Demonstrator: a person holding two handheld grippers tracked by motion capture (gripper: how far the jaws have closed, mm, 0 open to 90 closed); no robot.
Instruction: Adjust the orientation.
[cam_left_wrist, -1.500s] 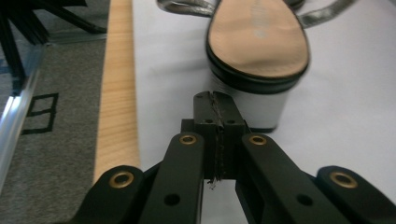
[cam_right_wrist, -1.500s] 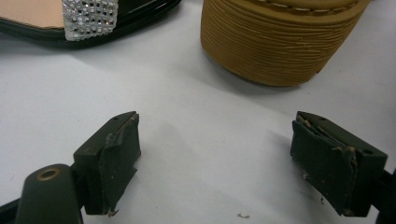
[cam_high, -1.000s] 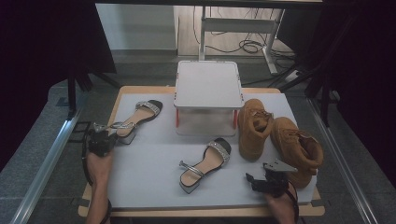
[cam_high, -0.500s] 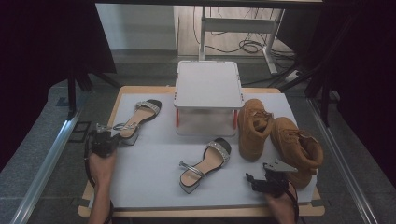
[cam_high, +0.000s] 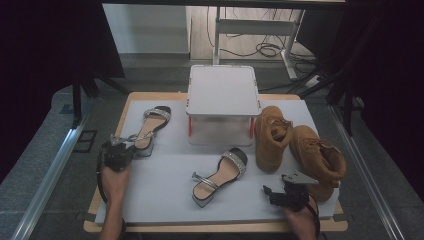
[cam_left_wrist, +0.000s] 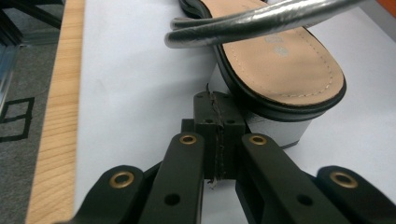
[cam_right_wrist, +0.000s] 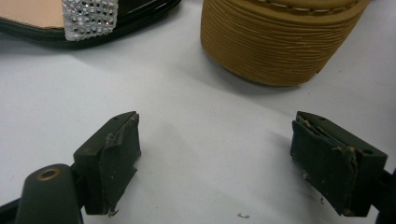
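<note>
1. You are working over a white mat (cam_high: 165, 185) that is lying on a wooden table (cam_high: 127, 100). The lidded white box (cam_high: 223, 97) at the far middle of the mat is serving as the landmark for everything below.
2. Just right of the box, two tan boots are standing side by side: the nearer boot (cam_high: 271, 136) is almost touching the box's right side, and the outer boot (cam_high: 318, 160) is sitting further right and closer to you.
3. The left sandal (cam_high: 146, 131), black-soled with a silver strap, is lying left of the box, its toe pointing away from you. In the left gripper view its block heel (cam_left_wrist: 275, 130) and silver ankle strap (cam_left_wrist: 261, 23) are showing close up.
4. The second sandal (cam_high: 220, 174) is lying in front of the box, toward you, with its rhinestone band (cam_right_wrist: 88, 18) at the toe end.
5. Your left gripper (cam_high: 118, 156) is sitting left of the box and nearer you, right at the left sandal's heel. Its jaws are pressed fully together with nothing between them, and their tips are resting just beside the heel; I cannot tell whether they are touching it.
6. Your right gripper (cam_high: 280, 196) is sitting in front of the box and to its right, near the outer boot. Its jaws are standing wide apart over bare mat, holding nothing.
</note>
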